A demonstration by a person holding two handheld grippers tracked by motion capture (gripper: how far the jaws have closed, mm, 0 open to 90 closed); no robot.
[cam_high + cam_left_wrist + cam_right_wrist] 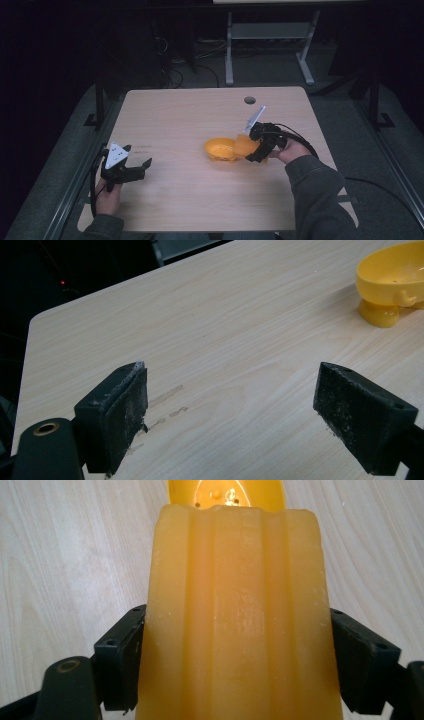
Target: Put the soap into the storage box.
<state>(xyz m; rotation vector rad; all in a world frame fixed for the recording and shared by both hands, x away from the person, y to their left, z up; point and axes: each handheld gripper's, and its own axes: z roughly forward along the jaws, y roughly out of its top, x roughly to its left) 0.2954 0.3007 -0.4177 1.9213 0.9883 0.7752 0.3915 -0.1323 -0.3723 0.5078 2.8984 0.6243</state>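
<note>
A pale wood table (190, 200) with rounded corners carries everything, and the yellow bowl (220, 149) a little right of its middle serves as the landmark. The table has a round grommet hole (250, 100) toward the far edge behind the bowl, and faint scuff marks (167, 405) on the wood well to the bowl's left. Wide bare wood lies on the bowl's far, near and left sides, out to the table edges. The bowl is glossy plastic, shallow, with small holes in its floor and stubby feet beneath. Touching or just over its right rim is an orange ridged block (235, 620), waxy and translucent, with lengthwise ribs and a slightly ragged top edge. The right gripper (260, 150), just right of the bowl, has its jaws clamped on the two sides of this block, a sleeved hand (292, 150) behind it. The left gripper (136, 164) sits well left of the bowl near the table's left edge, jaws spread wide over bare wood with nothing between them. No readable writing or brand shows on anything.
</note>
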